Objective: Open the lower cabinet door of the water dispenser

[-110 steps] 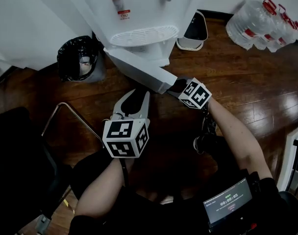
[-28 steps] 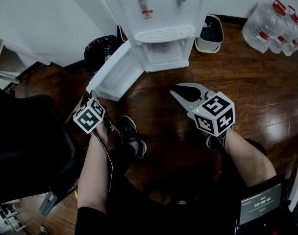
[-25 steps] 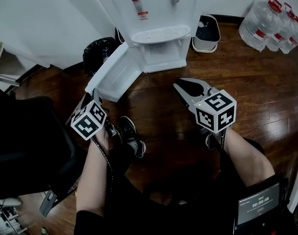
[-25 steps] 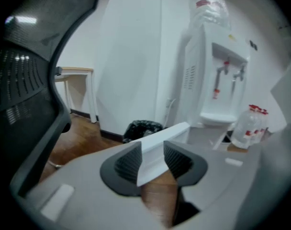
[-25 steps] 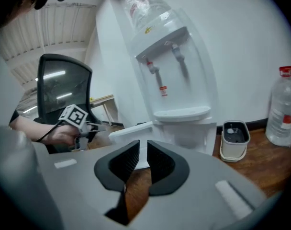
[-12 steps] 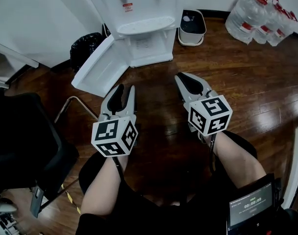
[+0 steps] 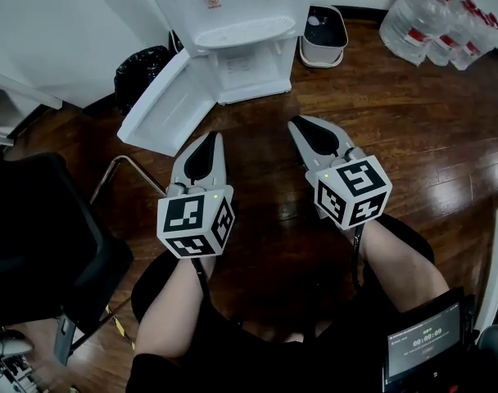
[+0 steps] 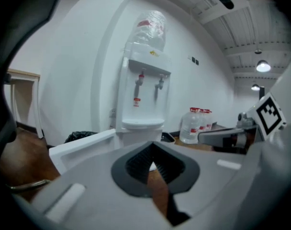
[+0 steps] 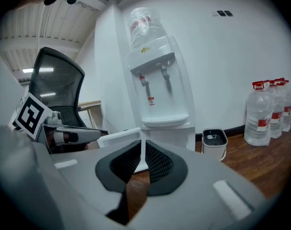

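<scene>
from my remote seat i look down on both tools held side by side over the dark wood floor (image 7: 413, 129), each pointing toward the white water dispenser (image 7: 237, 35) that stands against the wall at the top of the head view.

the left gripper (image 7: 214, 137) is closed: its own view shows the black pads meeting at the tips with nothing caught between them, and its jaws have just snapped together. the right gripper (image 7: 295, 124) has just been closing too; its pads sit together but for a hairline slit, and nothing is between them.

the lower cabinet door (image 7: 163, 105) is already swung wide open. it hangs from the dispenser's left side and reaches out over the floor toward the left of the head view, its inner face up toward my camera. the left gripper's tips are near the door's free edge but clear of it. the right gripper is well apart from the door and from the dispenser's front.

a bin lined with a black bag (image 7: 138, 68) stands just left of the dispenser, behind the door. a small white bin (image 7: 323, 35) sits just beside the dispenser on the right, and big water bottles (image 7: 429, 27) with red caps stand together in the far right corner. a black chair (image 7: 36, 236) fills the left edge.
</scene>
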Tool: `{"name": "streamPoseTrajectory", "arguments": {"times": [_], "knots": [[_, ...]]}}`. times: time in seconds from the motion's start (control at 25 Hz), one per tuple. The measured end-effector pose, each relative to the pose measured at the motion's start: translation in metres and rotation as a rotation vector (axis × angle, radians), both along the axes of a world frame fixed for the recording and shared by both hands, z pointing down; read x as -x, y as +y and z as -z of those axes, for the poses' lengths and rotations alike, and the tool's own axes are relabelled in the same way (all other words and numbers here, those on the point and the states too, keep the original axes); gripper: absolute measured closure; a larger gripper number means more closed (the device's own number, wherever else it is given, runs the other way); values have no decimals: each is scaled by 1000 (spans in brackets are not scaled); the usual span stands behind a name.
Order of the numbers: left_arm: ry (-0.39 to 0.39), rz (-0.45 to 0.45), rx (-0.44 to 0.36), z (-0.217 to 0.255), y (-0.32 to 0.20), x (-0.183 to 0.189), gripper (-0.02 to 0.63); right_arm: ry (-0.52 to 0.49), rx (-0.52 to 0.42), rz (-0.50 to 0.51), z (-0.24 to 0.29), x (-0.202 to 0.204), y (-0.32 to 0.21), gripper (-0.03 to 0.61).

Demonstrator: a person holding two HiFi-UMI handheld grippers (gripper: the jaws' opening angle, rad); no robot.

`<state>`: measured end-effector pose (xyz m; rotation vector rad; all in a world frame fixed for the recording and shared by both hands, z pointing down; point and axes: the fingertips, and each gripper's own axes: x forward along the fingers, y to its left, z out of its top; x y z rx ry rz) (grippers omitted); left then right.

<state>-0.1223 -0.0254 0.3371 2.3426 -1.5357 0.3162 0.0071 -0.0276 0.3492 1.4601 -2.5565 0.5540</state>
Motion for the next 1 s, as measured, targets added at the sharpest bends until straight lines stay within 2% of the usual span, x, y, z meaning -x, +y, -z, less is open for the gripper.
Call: {"name": "streamPoseTrajectory", "arguments": {"times": [0.16,0.28,0.36,0.44,0.6,0.72,0.84,0.92,1.0], "knots": [[17,0,26,-1,-6,11,594,-18,1,21,0,11,-5,546],[-62,2,8,0,-11,38,594,-26,-2,27,5,15,-4,548],[-105,49,16,-3,-15,78,594,-23,-9,24,10,16,-3,548],[-116,139,56,-11,-23,127,594,-27,-11,23,13,15,-6,549],[-187,316,148,-33,-51,217,594,-65,3,41,14,14,-20,552],[-152,427,207,-57,-74,280,594,-86,7,60,14,22,-24,552],[-158,510,277,-92,-88,330,594,-100,20,73,12,25,-24,552],[-140,537,318,-116,-91,349,594,-107,27,88,10,25,-24,552],[-53,540,337,-138,-94,355,594,-105,41,99,6,22,-24,552]]}}
